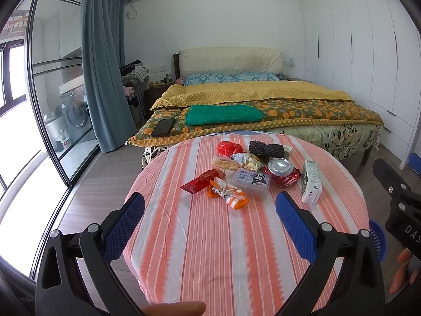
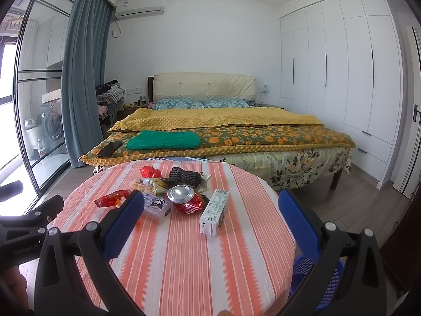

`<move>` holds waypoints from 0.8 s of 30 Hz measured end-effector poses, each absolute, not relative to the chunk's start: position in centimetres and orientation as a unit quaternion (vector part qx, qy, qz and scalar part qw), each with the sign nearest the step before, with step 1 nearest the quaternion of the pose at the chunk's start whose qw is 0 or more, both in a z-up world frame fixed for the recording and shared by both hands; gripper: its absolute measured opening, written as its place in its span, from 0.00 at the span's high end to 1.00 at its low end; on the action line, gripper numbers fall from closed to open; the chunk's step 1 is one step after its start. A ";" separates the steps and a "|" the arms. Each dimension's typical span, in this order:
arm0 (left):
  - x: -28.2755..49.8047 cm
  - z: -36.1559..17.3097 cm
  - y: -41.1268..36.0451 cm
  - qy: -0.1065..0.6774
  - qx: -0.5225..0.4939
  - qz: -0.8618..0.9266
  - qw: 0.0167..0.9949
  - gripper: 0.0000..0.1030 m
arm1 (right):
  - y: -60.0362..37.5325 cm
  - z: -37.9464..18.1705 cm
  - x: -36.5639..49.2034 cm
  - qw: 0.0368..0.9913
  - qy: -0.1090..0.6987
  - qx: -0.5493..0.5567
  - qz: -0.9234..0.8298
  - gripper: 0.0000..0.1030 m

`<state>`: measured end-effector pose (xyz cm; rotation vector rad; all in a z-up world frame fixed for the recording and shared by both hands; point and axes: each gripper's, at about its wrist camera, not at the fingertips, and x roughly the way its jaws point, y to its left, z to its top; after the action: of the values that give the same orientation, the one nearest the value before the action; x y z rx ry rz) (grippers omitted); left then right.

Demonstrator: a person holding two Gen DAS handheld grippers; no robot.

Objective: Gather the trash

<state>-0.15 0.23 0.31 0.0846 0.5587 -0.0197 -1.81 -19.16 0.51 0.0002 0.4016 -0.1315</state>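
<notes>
Trash pile sitting toward the tabletop's (image 1: pixel 200 250) far edge: wrappers (image 1: pixel 227 193) looking light and crinkly, pinch at a twisted end; crushed can (image 2: pixel 184 197) slippery, carton (image 2: pixel 214 212) stiff, take its long sides. Left tool (image 1: pixel 210 210) and right tool (image 2: pixel 211 213) both hovering wide open, holding nothing. Near half bare; blue basket (image 2: pixel 329 279) sitting below the right edge.

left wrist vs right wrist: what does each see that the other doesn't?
Left wrist only: the orange-and-white crinkled snack wrapper in full at the near edge of the pile, and the right gripper's black body at the frame's right edge.

Right wrist only: the door handle beyond the white wardrobe, and the left gripper's black body at the left edge.

Both: the striped round table, crushed red soda can, white-and-green drink carton, blue perforated plastic basket beside the table. Both grippers open, empty.
</notes>
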 end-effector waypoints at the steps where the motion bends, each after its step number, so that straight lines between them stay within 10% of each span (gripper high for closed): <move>1: -0.2 0.3 0.2 0.276 0.042 -0.010 0.960 0.04 | -19.1 0.5 -1.8 0.978 0.199 0.000 -0.065 0.04; 24: 0.3 0.7 1.0 0.275 0.045 -0.008 0.960 0.04 | -19.3 0.5 -1.9 0.978 0.199 0.001 -0.066 0.04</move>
<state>0.31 1.00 0.72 0.0915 0.5566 -0.0162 -1.90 -19.32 0.54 0.0014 0.4017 -0.1339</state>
